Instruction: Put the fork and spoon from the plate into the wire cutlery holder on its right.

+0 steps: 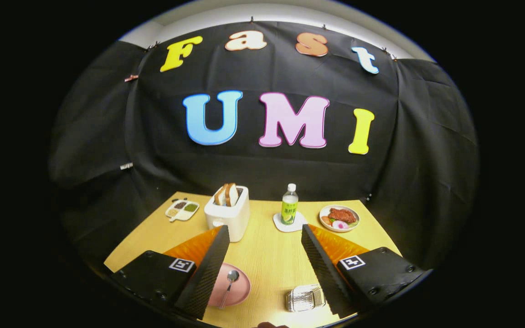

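Note:
A pink plate point(239, 291) lies on the wooden table low between my fingers, partly hidden behind the left finger point(208, 269). A metal spoon point(229, 282) rests on it, bowl pointing away from me. I cannot make out the fork; the left finger covers much of the plate. The wire cutlery holder point(305, 298) stands to the right of the plate, right beside the right finger point(324, 269). My gripper point(265, 234) hangs above the table, open wide, with nothing between its fingers.
Beyond the fingers stand a white toaster point(228, 213) with bread slices, a green-labelled bottle point(289, 205) on a white coaster, a plate of food point(339, 217) to the right, and a small sectioned dish point(182, 209) to the left. Black cloth walls surround the table.

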{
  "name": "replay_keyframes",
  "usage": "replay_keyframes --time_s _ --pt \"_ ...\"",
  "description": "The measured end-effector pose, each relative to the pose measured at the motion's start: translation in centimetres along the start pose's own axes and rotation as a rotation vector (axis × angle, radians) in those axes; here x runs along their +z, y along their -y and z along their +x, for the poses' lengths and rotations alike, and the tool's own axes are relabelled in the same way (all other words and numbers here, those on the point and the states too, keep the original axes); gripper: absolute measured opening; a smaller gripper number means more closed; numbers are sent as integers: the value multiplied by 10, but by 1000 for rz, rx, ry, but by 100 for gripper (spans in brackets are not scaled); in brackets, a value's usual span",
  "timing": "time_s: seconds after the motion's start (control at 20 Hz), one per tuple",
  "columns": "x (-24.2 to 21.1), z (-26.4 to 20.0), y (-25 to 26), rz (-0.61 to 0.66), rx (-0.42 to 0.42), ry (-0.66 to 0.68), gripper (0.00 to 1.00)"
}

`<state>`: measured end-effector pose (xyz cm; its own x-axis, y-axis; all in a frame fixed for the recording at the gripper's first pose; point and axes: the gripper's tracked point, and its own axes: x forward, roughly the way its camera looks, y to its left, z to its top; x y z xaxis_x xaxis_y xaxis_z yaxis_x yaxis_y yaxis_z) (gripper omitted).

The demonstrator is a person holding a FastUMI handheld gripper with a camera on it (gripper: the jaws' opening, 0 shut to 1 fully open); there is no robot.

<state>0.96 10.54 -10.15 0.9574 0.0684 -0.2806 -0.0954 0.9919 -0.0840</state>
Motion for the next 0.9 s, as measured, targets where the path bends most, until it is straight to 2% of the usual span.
replay_keyframes --time_s 0.15,0.3,0.5,0.65,0.9 --pt "-34 14 -28 -27 61 -106 99" --pt "-87 25 -52 -51 121 -271 99" --pt "-154 31 -75 -51 169 -483 99" --pt "-191 36 -89 -64 212 -590 99" --pt "-245 46 -102 -39 228 -753 97"
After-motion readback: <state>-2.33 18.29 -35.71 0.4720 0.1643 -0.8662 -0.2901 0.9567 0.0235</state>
